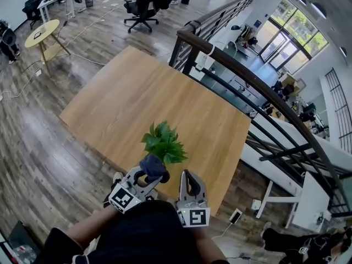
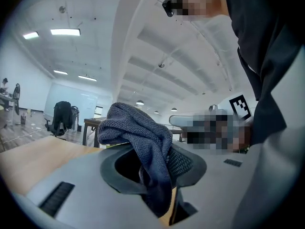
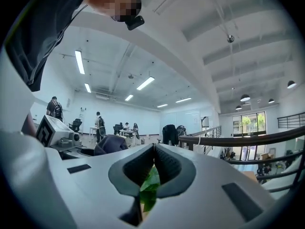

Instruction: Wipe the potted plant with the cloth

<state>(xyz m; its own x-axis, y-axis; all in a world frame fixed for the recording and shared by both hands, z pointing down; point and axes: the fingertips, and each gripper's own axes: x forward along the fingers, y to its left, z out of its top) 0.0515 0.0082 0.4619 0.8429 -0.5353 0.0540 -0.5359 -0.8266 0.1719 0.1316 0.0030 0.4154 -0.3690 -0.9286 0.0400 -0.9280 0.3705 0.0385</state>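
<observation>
Green potted plant [image 1: 164,142]: its leaves are showing over the near part of a wooden table [image 1: 132,98], while its pot is sitting hidden behind the grippers. Cloth [image 2: 138,132], dark blue-grey knit: it is hanging bunched between the pads of the left gripper [image 1: 147,175], which is clamping it just beside the leaves. Right gripper [image 1: 190,176]: its jaws are pressing together with the pads meeting. A green leaf is showing in the gap beneath them; whether it is pinched cannot be told. Both grippers are sitting side by side, close to the person's dark clothing. Dark railing [image 1: 242,73] is running along the table's right edge. Plank floor [image 1: 49,164], office chair [image 1: 142,10] and round yellow table [image 1: 43,33] are lying beyond.
</observation>
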